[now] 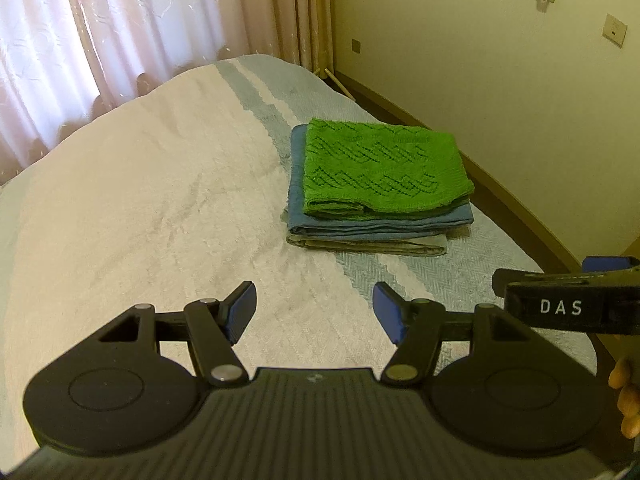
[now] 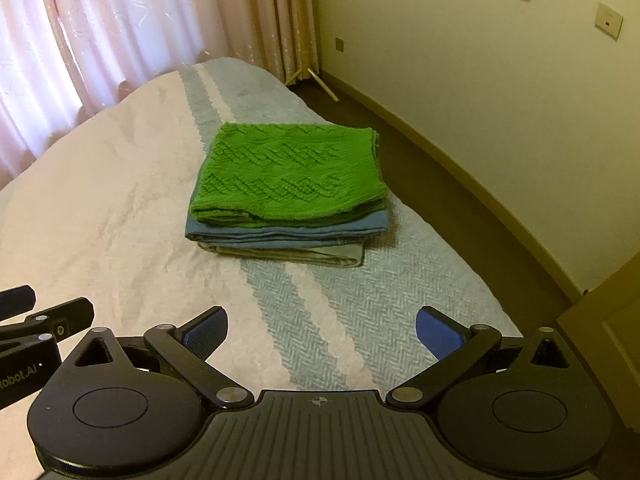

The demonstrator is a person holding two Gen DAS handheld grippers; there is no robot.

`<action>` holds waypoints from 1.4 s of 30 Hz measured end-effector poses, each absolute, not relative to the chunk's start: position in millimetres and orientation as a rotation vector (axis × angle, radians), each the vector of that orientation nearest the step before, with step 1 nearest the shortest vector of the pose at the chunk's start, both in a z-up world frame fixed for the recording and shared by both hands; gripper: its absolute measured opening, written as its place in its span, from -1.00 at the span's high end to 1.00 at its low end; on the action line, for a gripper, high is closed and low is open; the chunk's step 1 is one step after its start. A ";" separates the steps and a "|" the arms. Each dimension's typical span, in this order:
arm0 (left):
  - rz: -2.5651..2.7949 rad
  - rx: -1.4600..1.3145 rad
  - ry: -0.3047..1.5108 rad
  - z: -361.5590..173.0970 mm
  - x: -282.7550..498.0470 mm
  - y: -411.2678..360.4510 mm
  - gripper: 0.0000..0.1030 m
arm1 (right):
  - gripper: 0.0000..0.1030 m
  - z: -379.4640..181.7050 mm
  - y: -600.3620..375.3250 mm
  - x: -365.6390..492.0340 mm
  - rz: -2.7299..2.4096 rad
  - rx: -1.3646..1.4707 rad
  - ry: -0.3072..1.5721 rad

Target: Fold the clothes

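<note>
The green knit (image 1: 384,168) covers most of the blue garment (image 1: 380,224), and only the front edge of the pale garment (image 1: 372,246) beneath them shows; the fold count of each cannot be determined. The right claw (image 1: 568,300) is cut off by the right edge of the left wrist view (only "DAS" is legible). The left claw (image 2: 36,320) is cut off at the left edge of the right wrist view. Wall-plate (image 2: 608,20) details are too small to read.

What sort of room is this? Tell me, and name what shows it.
Most likely a bedroom: a bed with a pale bedspread, pink curtains behind it, and a stack of folded clothes lying on the bed.
</note>
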State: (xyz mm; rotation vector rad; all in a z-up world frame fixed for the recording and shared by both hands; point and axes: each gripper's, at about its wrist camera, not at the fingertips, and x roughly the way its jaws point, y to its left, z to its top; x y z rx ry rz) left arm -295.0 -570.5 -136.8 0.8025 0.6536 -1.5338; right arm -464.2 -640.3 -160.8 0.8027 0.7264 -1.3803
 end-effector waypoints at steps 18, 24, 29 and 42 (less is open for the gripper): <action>-1.530 0.870 0.678 -162.9 -314.5 -599.5 -0.18 | -0.99 -180.6 -664.0 -479.1 -1.371 0.850 0.754; -1.522 0.881 0.685 -169.5 -318.4 -608.5 -0.18 | -0.99 -186.4 -669.8 -481.4 -1.360 0.860 0.766; -1.512 0.889 0.691 -174.9 -321.7 -614.4 -0.18 | -0.99 -191.7 -676.6 -483.5 -1.352 0.869 0.774; -1.469 0.920 0.697 -186.1 -329.6 -635.6 -0.18 | -0.99 -206.6 -700.3 -485.6 -1.318 0.884 0.784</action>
